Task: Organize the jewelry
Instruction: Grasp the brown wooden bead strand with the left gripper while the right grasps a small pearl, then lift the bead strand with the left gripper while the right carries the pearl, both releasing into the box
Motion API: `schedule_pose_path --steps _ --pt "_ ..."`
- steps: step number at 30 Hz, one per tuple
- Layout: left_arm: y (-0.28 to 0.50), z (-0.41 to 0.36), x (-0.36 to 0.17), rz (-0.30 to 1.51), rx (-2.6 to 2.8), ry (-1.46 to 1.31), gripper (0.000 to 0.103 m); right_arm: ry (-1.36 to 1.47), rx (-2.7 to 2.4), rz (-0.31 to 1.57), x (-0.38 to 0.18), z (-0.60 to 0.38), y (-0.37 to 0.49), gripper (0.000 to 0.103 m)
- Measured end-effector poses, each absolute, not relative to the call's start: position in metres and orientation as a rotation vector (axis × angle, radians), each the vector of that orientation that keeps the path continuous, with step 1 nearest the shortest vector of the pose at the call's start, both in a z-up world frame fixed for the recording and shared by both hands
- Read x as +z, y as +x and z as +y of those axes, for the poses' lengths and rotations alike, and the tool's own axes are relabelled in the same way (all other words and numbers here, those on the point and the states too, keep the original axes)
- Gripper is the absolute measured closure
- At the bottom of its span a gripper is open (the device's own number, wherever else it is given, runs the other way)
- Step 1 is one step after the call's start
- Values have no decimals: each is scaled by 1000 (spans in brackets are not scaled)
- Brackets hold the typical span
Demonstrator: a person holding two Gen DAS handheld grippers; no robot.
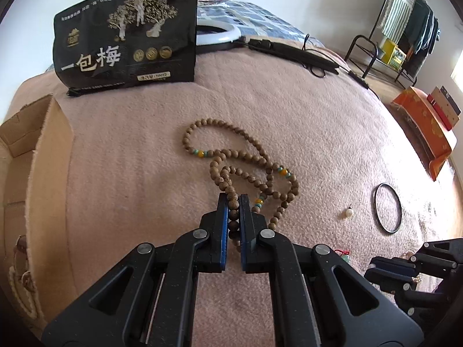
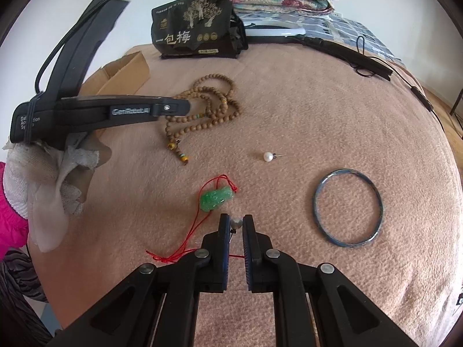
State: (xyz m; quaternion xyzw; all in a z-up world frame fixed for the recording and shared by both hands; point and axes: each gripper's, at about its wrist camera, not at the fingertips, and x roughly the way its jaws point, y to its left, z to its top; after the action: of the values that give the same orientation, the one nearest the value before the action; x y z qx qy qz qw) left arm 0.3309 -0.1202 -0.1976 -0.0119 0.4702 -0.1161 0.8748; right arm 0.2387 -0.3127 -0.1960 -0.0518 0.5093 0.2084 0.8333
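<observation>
My left gripper [image 1: 233, 199] pinches the wooden bead necklace [image 1: 231, 156], the rest lying on the pink blanket [image 1: 130, 173]. My right gripper [image 2: 235, 221] pinches a pearl earring [image 2: 236, 223] just beside the green pendant [image 2: 217, 199].

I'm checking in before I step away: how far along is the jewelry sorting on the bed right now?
Nothing looks put away yet; the cardboard box shows no jewelry that I can see. In hand: the left tool is shut on the wooden bead necklace, the right tool on a small pearl earring. Left on the blanket: the green pendant, second pearl earring and bangle.
</observation>
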Motion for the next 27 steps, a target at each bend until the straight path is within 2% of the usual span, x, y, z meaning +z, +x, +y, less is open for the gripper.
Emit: schedule_pose_path --steps 9,27 --pt "323 -107 -168 930 -252 -66 99 -64 412 1050 -180 -327 238 97" --pt "289 -55 -55 721 -275 -194 99 -25 385 943 -118 -326 217 97"
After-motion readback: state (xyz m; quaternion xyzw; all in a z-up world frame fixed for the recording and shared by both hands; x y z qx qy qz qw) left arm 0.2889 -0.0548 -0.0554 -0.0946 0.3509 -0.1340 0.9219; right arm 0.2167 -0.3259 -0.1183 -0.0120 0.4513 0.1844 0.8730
